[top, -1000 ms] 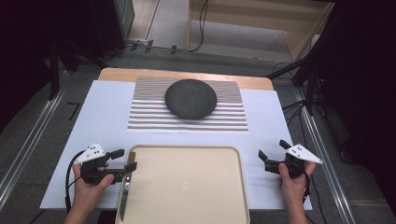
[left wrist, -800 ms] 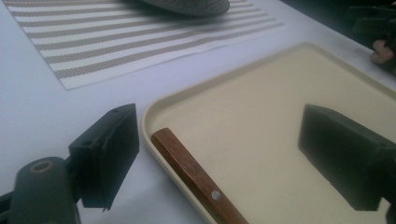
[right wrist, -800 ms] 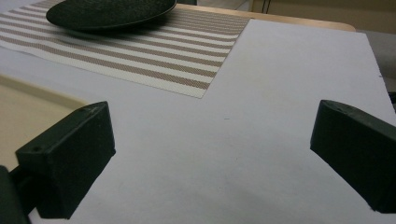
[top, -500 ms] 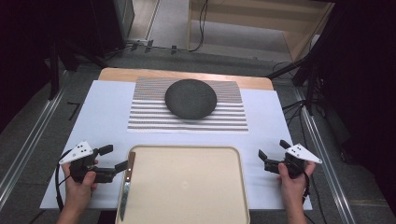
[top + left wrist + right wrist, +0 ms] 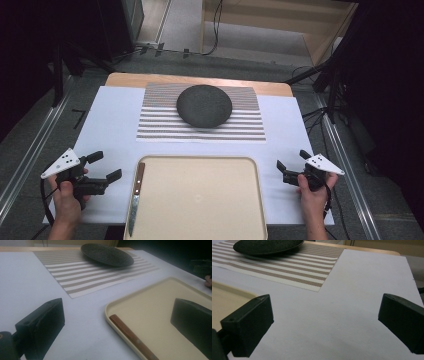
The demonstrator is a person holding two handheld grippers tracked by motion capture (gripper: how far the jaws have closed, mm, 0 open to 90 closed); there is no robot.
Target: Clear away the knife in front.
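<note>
A: Why does the knife (image 5: 135,197) lie along the left edge of the tray (image 5: 200,200)?

B: It looks set down there on purpose: blade toward the near edge, wooden handle toward the tray's far left corner, flat against the rim. In the left gripper view the handle (image 5: 132,337) sits just inside that rim.

A: And the left gripper (image 5: 102,167)?

B: Released. Its jaws have just been opening, nothing is between them, and it hangs over the white sheet (image 5: 115,125) just off the tray's left edge, apart from the knife. The hand holds it roughly level, pointing across toward the tray.

A: The right gripper (image 5: 291,166)?

B: Jaws wide too, empty, over the sheet beside the tray's right edge, aimed inward.

A: The dark plate (image 5: 204,105)?

B: On the striped mat (image 5: 200,122) toward the table's far edge, well apart from both hands.
</note>
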